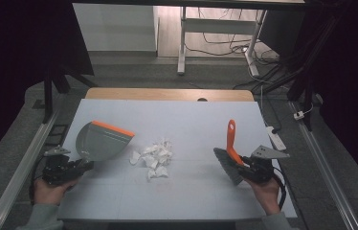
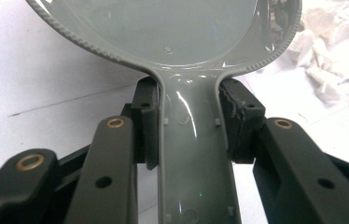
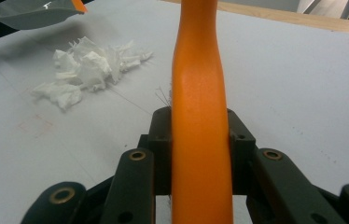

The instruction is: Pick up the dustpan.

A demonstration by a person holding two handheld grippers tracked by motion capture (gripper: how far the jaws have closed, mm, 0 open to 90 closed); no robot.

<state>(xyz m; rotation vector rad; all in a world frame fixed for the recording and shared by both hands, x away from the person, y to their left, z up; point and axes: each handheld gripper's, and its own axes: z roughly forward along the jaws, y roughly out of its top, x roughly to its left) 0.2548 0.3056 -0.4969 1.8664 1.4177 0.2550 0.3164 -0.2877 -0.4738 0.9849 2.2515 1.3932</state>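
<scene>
A grey dustpan with an orange lip sits tilted at the table's left, and my left gripper is shut on its handle. At the right, my right gripper is shut on the orange handle of a hand brush, whose grey bristles rest on the table and whose handle points away from me. A heap of crumpled white paper scraps lies between the two tools, apart from both. The scraps show again as white paper past the pan and as a pile left of the brush handle.
The work surface is a white sheet over a wooden table, its far edge bare wood. Metal rails run along both sides. Desk legs and cables stand on the floor beyond.
</scene>
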